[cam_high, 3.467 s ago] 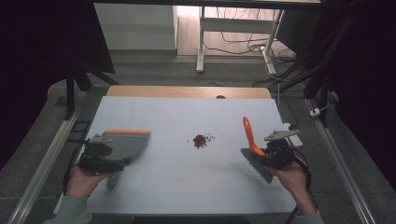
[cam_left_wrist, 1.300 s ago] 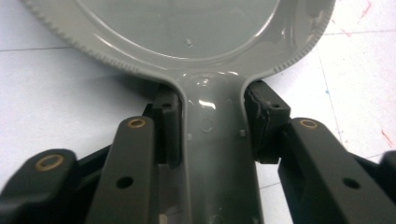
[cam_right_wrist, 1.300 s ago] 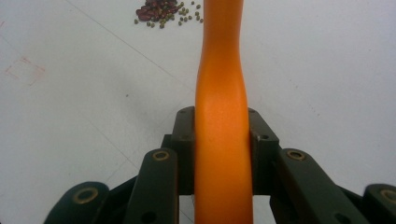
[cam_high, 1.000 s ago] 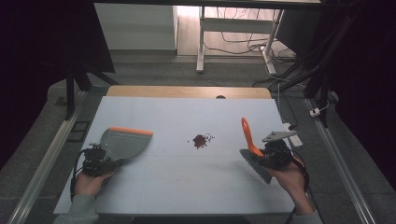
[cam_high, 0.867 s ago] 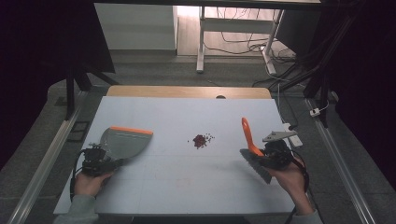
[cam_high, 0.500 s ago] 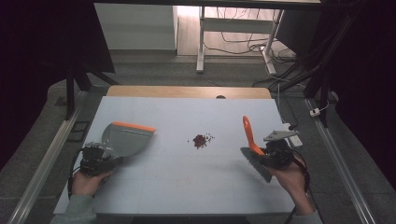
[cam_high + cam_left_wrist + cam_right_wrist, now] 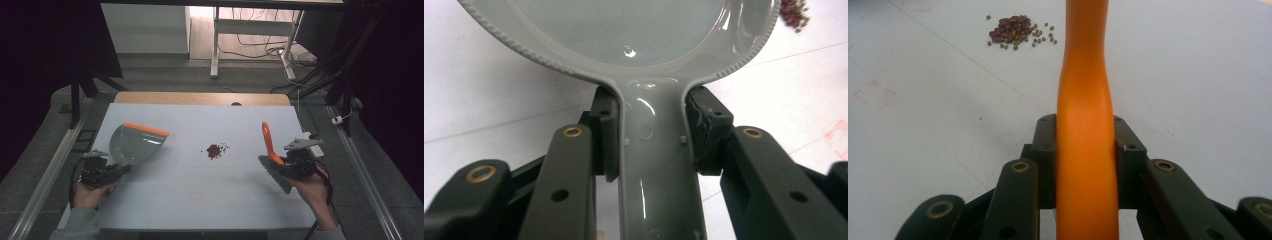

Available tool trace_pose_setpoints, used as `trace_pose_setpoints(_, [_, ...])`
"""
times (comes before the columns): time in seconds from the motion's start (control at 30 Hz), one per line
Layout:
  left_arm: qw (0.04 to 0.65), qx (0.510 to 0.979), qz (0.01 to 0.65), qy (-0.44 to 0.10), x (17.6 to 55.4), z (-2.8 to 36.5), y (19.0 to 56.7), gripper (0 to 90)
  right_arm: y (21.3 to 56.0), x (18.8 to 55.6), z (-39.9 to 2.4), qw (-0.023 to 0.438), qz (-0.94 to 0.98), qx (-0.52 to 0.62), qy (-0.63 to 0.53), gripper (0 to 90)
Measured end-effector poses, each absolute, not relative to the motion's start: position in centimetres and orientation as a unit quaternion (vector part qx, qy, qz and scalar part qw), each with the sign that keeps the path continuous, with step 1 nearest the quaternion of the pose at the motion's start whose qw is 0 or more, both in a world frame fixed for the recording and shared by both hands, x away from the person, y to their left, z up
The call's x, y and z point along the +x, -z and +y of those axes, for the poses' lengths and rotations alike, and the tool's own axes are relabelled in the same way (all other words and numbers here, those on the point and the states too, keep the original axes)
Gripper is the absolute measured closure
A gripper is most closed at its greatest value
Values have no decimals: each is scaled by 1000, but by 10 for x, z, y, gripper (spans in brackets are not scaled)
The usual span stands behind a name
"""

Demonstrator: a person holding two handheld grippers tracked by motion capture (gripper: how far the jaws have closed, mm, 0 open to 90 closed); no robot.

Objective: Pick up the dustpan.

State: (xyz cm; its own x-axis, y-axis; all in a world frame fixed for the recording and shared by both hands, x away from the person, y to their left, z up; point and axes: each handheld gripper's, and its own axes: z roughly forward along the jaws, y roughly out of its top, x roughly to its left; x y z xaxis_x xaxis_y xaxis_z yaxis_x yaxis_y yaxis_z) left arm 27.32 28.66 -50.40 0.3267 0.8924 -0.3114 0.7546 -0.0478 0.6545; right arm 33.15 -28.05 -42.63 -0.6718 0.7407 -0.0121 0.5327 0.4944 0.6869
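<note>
On the white surface (image 7: 200, 200), a grey dustpan (image 7: 131, 146) with an orange front edge is held by the left gripper (image 7: 116, 170) at the left side, and a brush (image 7: 272, 160) with an orange handle is held by the right gripper (image 7: 287, 167) at the right side. A small heap of beans (image 7: 215, 150) lies between the two tools, apart from both.

In the high view, the whole layout is given: the dustpan's orange lip is turned toward the beans, and the grey bristles of the brush are seen below the right hand (image 7: 312, 187), with the handle rising up and away. The left hand (image 7: 90, 192) is seen at the lower left edge of the surface.

In the left gripper view, the grip itself is shown: the jaws are closed on the grey stem of the dustpan (image 7: 656, 150), one pad pressed on each side of it. The beans (image 7: 794, 12) appear at the top right corner, past the pan's rim.

In the right gripper view, the jaws are clamped on the orange handle of the brush (image 7: 1085, 125). Here the beans (image 7: 1015, 30) can be resolved as dark red ones mixed with smaller green ones; the bristles are not covered by this view.
</note>
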Motion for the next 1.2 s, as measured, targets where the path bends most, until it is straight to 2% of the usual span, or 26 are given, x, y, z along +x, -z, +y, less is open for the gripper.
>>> trace_pose_setpoints(0.37, [402,732,541,-99,280,288,496,618,422,343,-275,146,847,377,-346,704])
trace_pose_setpoints(0.93, [430,747,501,-84,277,286,485,618,405,352,-258,146,837,379,-368,704])
trace_pose_setpoints(1.2, [423,761,485,-82,273,275,479,618,405,364,-250,138,834,381,-373,704])
